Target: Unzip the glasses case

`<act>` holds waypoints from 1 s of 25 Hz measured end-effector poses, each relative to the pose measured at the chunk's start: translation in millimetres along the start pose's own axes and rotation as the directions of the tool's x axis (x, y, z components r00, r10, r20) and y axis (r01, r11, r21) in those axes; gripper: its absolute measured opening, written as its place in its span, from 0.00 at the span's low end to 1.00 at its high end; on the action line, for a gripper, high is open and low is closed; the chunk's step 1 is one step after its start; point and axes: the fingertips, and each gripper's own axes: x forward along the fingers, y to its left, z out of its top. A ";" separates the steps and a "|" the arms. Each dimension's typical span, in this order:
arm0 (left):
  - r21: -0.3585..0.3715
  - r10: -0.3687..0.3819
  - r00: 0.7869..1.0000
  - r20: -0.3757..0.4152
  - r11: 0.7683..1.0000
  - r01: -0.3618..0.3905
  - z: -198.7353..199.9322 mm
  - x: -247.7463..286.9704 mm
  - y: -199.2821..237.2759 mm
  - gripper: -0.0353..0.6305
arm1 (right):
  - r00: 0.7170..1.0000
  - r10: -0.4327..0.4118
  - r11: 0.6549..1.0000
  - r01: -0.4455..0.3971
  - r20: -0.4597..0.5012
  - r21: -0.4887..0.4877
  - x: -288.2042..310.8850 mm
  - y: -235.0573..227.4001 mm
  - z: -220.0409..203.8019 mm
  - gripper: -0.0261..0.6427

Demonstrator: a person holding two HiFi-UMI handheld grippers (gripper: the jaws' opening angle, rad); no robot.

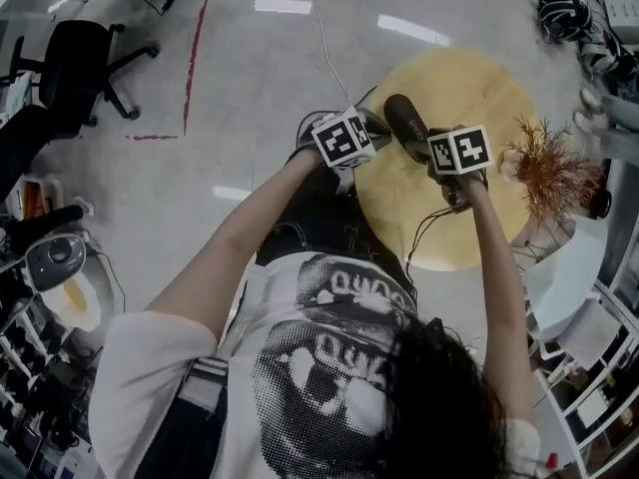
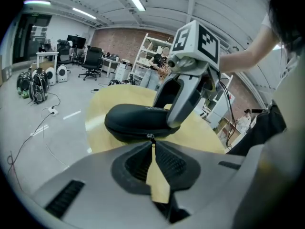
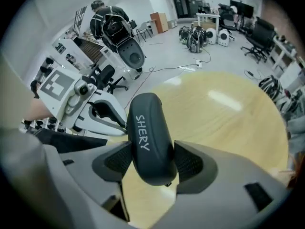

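Early in the job, judging by the closed look of the glasses case (image 3: 150,137): no gap anywhere along the visible seam. Held over the near edge of the round yellow desk (image 3: 224,109), with no way of telling contact with the top from a slight lift. Clamped across its width by the right gripper (image 3: 153,160), with pads pressing both flanks and the lettered face turned toward that camera. Caught at the seam by the left gripper (image 2: 151,144), with its tips pinched together on the small zipper pull (image 2: 151,138) on the side of the case facing that camera. Done so far, then: steadying the case and taking hold of the pull. Left to do, apparently: dragging the pull round most or all of the track and freeing the lid. Hard to judge the length of track already undone, given a seam no more than a thin dark line in the left gripper view and mostly out of sight in the right gripper view. Little help from the head view: case half covered by marker cubes and hands, neither pair of jaws visible. One end of the case hidden behind the right gripper in the left gripper view; hinge side unseen anywhere.
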 end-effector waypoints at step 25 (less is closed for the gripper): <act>0.004 0.096 0.995 -0.003 0.995 -0.096 -21.0 -6.3 -1.6 0.09 | 0.997 0.068 0.996 -0.066 0.024 -0.059 -3.2 21.4 40.2 0.61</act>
